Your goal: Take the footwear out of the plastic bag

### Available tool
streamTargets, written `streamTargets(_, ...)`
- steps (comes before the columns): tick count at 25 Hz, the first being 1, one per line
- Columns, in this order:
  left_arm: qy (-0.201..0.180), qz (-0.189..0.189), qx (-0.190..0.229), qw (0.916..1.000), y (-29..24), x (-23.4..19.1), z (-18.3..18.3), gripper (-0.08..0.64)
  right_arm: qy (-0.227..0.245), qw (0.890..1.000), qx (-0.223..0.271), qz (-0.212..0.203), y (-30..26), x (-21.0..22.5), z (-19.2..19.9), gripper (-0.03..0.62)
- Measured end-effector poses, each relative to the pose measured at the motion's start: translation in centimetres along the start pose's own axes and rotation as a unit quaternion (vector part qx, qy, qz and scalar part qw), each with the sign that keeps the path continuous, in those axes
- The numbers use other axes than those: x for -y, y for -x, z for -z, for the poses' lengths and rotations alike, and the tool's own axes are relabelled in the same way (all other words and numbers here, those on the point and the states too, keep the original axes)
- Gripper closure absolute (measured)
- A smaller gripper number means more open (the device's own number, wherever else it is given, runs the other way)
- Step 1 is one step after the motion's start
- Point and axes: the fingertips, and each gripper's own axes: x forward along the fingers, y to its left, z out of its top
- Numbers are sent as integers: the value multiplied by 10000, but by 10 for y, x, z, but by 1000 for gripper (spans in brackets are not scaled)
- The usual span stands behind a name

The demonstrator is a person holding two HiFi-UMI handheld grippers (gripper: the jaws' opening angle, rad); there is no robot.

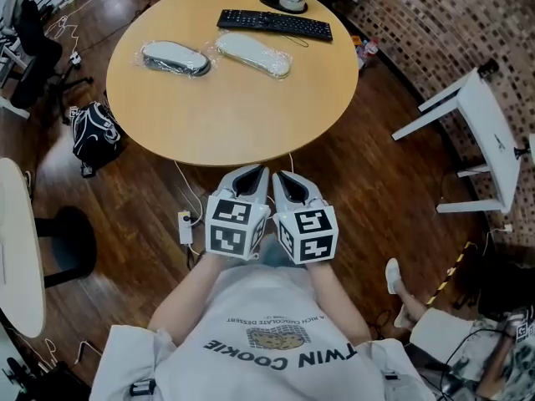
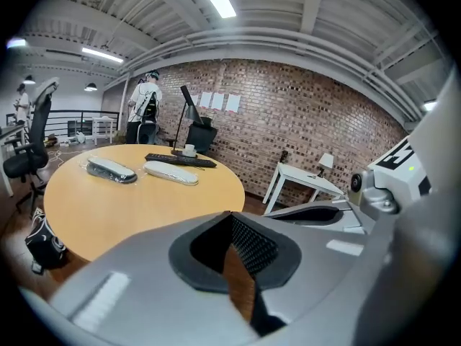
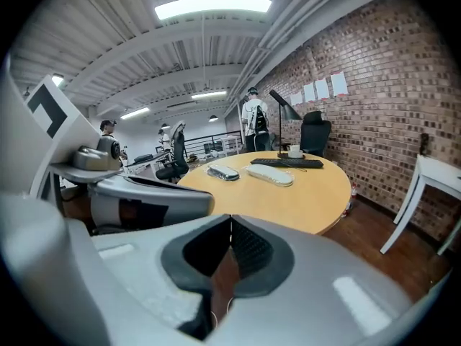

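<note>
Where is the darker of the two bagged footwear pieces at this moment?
In the head view, the darker bagged footwear lies on the far left part of the round table, just left of the lighter bagged footwear, with the keyboard beyond that.

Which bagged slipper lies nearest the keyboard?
The paler one, just in front of the keyboard; the grey, dark-edged one lies farther to its left.

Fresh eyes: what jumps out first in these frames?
A bagged grey shoe and a bagged pale shoe lie side by side far out on the round table, near a keyboard. The left gripper and right gripper sit together short of the table, shut and empty.
</note>
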Motion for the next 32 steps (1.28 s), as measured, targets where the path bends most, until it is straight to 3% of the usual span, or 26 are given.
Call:
streamTargets(4, 62, -33, -42, 10000, -24, -18, -7, 557, -50, 10000, 27, -65, -27, 14, -9, 591)
streamTargets(9, 115, -356, -8, 9993, -60, -57, -31, 557, 103, 9996, 105, -222, -72, 38, -36, 591)
streamTargets(20, 182, -1003, -173, 9946, -155, -118, -93, 557, 229, 9948, 113, -990, -164, 111, -106, 591)
streamTargets(26, -23, -1251, -349, 9915, -187, -142, -110, 557, 164, 9917, -10, -1276, -201, 134, -120, 590)
streamTargets(32, -341, -1478, -602, 9866, -200, -184, -124, 557, 22, 9919, -108, -1265, -230, 146, -121, 589)
